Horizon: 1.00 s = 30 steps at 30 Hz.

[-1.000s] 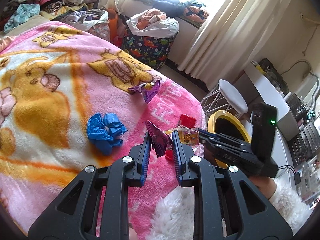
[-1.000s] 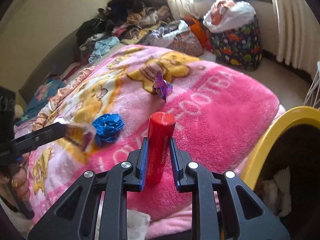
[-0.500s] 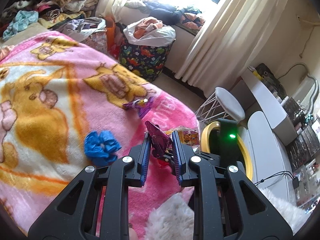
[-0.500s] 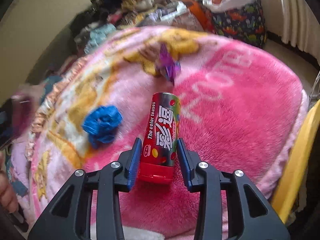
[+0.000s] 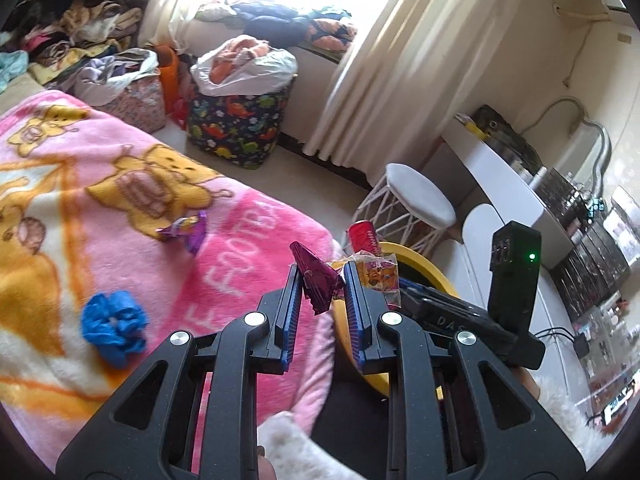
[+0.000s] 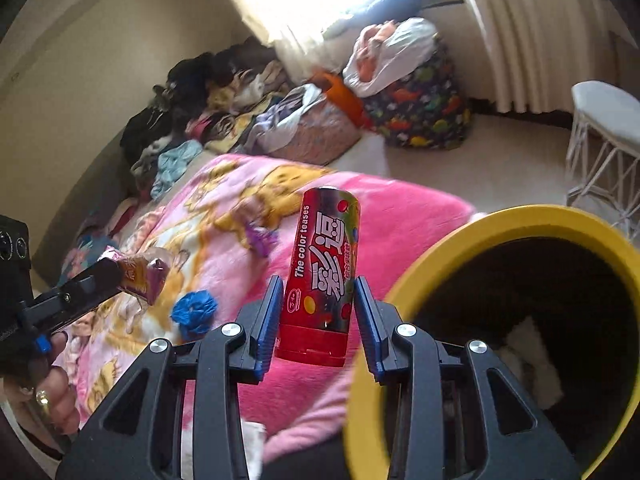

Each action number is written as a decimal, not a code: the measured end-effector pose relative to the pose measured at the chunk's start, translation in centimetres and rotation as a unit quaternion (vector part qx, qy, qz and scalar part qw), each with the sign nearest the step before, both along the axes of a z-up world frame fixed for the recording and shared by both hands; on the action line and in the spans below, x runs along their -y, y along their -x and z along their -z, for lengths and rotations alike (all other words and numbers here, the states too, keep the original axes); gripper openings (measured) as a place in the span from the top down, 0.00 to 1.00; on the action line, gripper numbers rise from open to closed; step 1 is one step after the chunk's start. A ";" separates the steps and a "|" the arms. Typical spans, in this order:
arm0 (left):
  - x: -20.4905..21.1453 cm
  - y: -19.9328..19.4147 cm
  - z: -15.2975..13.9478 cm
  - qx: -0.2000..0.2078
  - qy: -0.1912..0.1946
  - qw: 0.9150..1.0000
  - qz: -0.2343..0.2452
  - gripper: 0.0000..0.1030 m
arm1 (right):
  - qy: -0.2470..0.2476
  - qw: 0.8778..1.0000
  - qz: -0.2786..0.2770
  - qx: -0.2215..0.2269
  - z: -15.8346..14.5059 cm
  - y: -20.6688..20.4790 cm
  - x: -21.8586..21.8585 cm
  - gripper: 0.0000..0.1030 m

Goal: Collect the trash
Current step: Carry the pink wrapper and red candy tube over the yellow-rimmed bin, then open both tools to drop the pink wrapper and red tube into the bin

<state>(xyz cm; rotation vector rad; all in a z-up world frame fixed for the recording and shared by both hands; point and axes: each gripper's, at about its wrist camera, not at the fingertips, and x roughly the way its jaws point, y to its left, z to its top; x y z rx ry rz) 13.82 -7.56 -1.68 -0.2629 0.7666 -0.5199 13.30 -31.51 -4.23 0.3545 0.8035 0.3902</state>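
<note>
Both hands have swung off the bed toward its foot corner, so the yellow-rimmed bin point(image 6: 516, 220), a sliver at the right a moment ago, now fills the right wrist view's lower right. The right gripper point(image 6: 316, 308) has just let its fingers out a little, yet the red candy tube point(image 6: 324, 280) stands upright between them, base low between the pads; whether the pads are pressing it or only flanking it, I cannot tell. The left gripper point(image 5: 320, 292) is clenched on a crumpled purple wrapper point(image 5: 316, 280), with a clear printed wrapper point(image 5: 378, 272) bunched just beside its right finger. Left behind on the pink bear blanket point(image 5: 100, 184) are a blue crumpled wad point(image 5: 112, 324) toward the near edge and another purple wrapper point(image 5: 186, 230) nearer the foot edge. This reads as the carry-to-bin step, with both loads close to the rim but not clearly over the dark opening. Next, each load probably needs bringing fully above the bin mouth before the fingers release, the tube first since its hold looks slack; afterward the two pieces on the blanket remain to fetch.
</note>
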 end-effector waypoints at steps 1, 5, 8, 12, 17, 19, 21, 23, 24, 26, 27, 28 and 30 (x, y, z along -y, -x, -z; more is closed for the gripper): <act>0.5 0.0 0.0 0.001 -0.001 1.000 0.004 0.85 | -0.002 1.000 0.005 0.002 -0.1 0.2 0.6 0.67; 2.3 -0.1 0.0 0.000 -0.003 1.000 0.017 0.85 | -0.005 0.999 0.031 0.002 0.0 1.2 3.1 0.67; 3.8 -0.2 0.3 -0.001 -0.005 1.000 0.026 0.85 | -0.007 0.999 0.050 -0.006 0.4 2.1 4.9 0.67; 5.2 -0.3 0.7 -0.004 -0.005 0.999 0.033 0.85 | -0.012 0.997 0.071 -0.017 1.1 2.6 6.8 0.67; 7.3 -0.4 1.6 -0.011 -0.017 0.999 0.046 0.85 | -0.020 0.995 0.092 -0.032 1.9 3.1 8.8 0.67; 8.1 -0.5 2.0 -0.015 -0.021 0.998 0.053 0.85 | -0.021 0.994 0.097 -0.036 2.1 3.3 9.3 0.67; 8.9 -0.4 2.4 -0.017 -0.027 0.998 0.058 0.85 | -0.023 0.994 0.103 -0.038 2.3 3.6 10.0 0.66; 9.7 -0.4 2.9 -0.022 -0.032 0.997 0.063 0.85 | -0.024 0.993 0.109 -0.041 2.5 3.9 10.5 0.66; 10.1 -0.4 3.2 -0.024 -0.034 0.997 0.066 0.85 | -0.025 0.993 0.112 -0.042 2.5 4.0 10.8 0.66; 10.7 -0.3 3.5 -0.027 -0.039 0.996 0.072 0.85 | -0.027 0.992 0.117 -0.044 2.7 4.2 11.4 0.66; 10.9 -0.2 3.7 -0.028 -0.041 0.996 0.074 0.85 | -0.028 0.991 0.120 -0.045 2.8 4.3 11.6 0.66; 11.2 -0.2 3.9 -0.030 -0.044 0.996 0.077 0.85 | -0.029 0.991 0.122 -0.046 2.8 4.4 11.8 0.66; 11.8 -0.1 4.2 -0.032 -0.049 0.995 0.083 0.85 | -0.033 0.990 0.128 -0.047 2.9 4.5 12.3 0.65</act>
